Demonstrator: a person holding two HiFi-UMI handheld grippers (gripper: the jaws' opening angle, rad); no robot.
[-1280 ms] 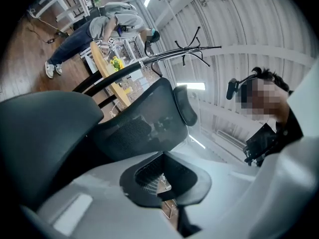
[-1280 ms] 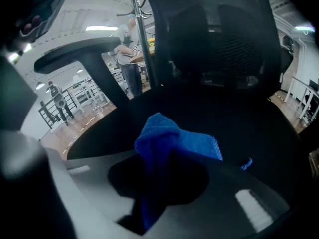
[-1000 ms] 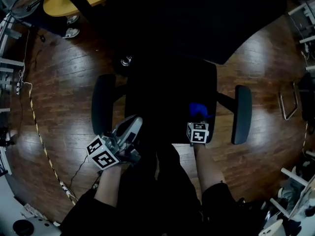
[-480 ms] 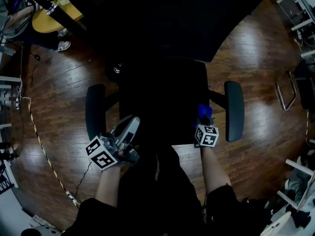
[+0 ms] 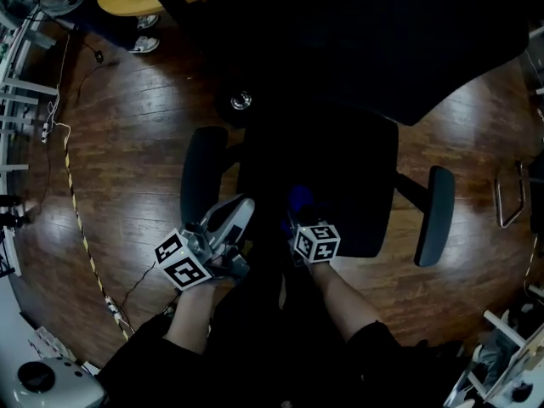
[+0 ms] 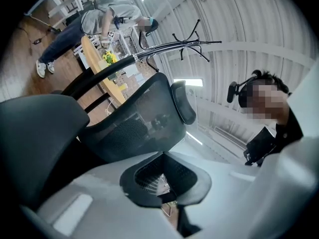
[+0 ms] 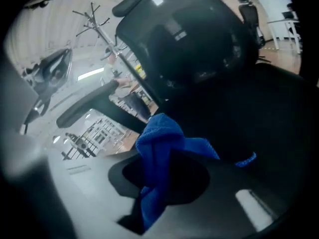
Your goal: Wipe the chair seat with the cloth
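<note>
Dark wood floor [image 5: 119, 168], black chair seat [image 5: 348, 185] mid-frame: blue cloth [image 5: 298, 200] at seat's lower-left edge, pinched bunched by right tongs [image 7: 152, 203]; left tongs [image 6: 169, 201] pressed together, empty, lower left; likely risk: stroke overruns edge, cloth slips off seat.

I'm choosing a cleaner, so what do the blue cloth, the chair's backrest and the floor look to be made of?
The cloth looks like microfibre terry: fuzzy matte pile, soft folds. The backrest is dark see-through mesh, probably synthetic: fine grid weave shows. The floor is glossy wood planks or wood-look laminate: board seams, glare.
</note>
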